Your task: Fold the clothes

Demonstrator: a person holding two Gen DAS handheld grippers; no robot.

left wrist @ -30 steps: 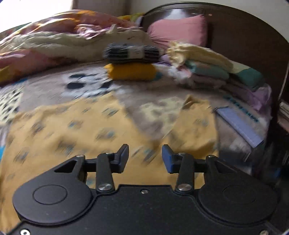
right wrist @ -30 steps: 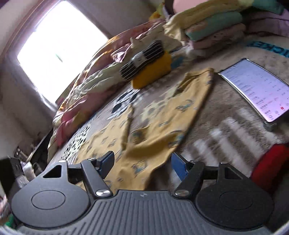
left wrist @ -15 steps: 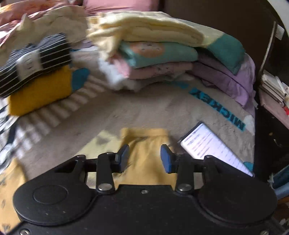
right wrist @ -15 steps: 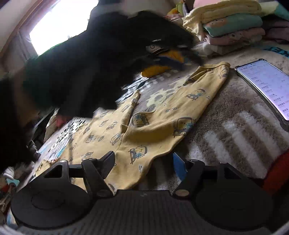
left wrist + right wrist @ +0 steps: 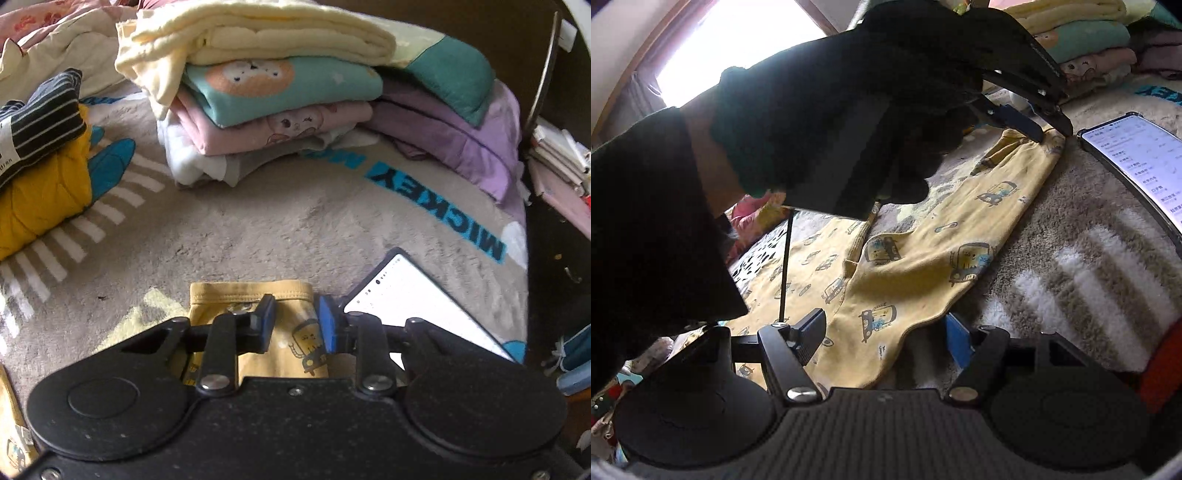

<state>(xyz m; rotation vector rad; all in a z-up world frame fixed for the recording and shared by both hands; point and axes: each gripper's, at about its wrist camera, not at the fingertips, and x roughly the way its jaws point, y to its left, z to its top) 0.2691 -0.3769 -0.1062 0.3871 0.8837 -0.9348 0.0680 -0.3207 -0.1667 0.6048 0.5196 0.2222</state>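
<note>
A yellow garment (image 5: 923, 258) printed with small cars lies spread on the bed's grey plush blanket (image 5: 1071, 240). Its far cuff (image 5: 251, 295) sits just under my left gripper (image 5: 297, 321), which is open with its blue pads either side of the cuff. In the right wrist view a black-gloved hand (image 5: 849, 92) holds that left gripper (image 5: 1049, 129) with its tips down at the cuff. My right gripper (image 5: 884, 336) is open wide over the garment's near edge, with the fabric lying between its fingers.
A lit phone (image 5: 406, 306) lies right beside the cuff, also in the right wrist view as the phone (image 5: 1137, 162). A stack of folded clothes (image 5: 277, 92) stands behind. A striped piece sits on a mustard bundle (image 5: 37, 192) at the left. A red object (image 5: 1160, 362) is at the right.
My left gripper swung from the garment's middle to its far cuff and came down onto it. The gloved hand came into the right wrist view. My right gripper closed in on the near edge.
</note>
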